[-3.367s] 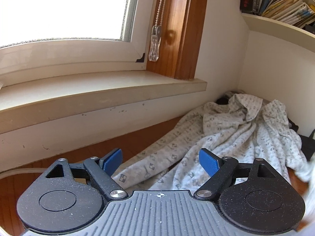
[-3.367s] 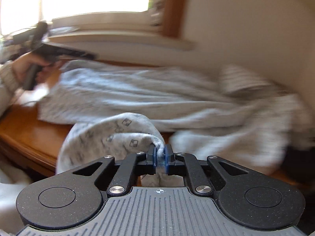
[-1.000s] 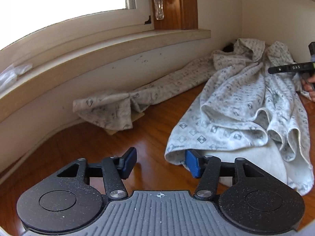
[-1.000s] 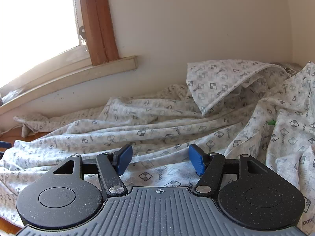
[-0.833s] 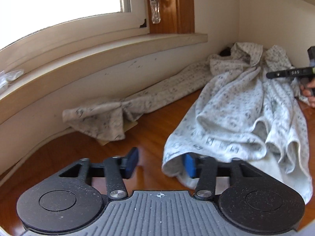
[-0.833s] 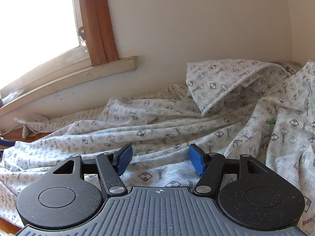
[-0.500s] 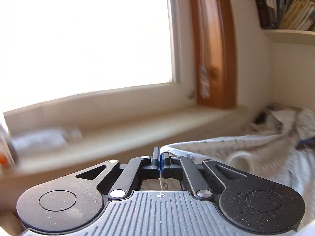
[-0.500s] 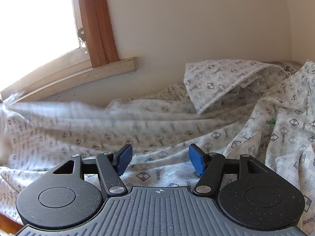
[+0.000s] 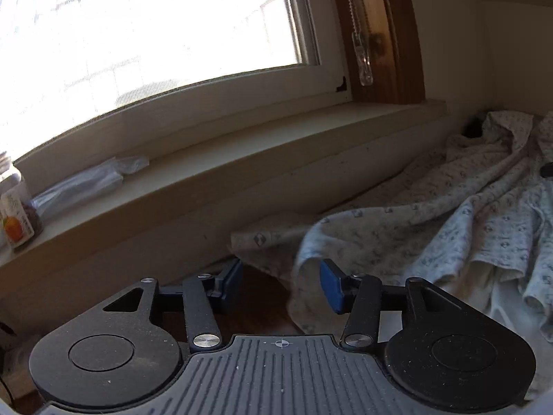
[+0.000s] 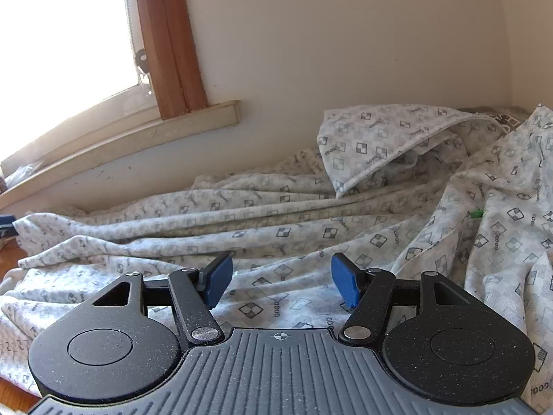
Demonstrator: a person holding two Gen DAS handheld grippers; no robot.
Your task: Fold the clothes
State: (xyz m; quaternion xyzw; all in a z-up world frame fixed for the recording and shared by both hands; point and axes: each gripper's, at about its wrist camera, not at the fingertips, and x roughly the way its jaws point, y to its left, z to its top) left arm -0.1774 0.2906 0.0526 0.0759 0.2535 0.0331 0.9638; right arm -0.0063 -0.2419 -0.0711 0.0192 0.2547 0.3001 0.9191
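the patterned garment (image 10: 311, 228) lies rumpled across the wooden worktop (image 9: 262, 297) under the window sill (image 9: 242, 159), no clean fold showing, so most of the folding looks left to do. the left gripper (image 9: 280, 285) has its jaws opening, an edge of cloth loose between them; half a second ago they were pinched on that edge. the right gripper (image 10: 280, 278) hovers over the cloth as before, jaws well apart, holding nothing.

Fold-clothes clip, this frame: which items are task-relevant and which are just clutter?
Belongs to the job:
- patterned garment, crumpled on the wooden tabletop
- left gripper, jaws opening, a fold of cloth between them but not pinched
- right gripper, open above the cloth

Just lying about:
- jar on the windowsill
- clear plastic wrap beside it
- blind-cord pull
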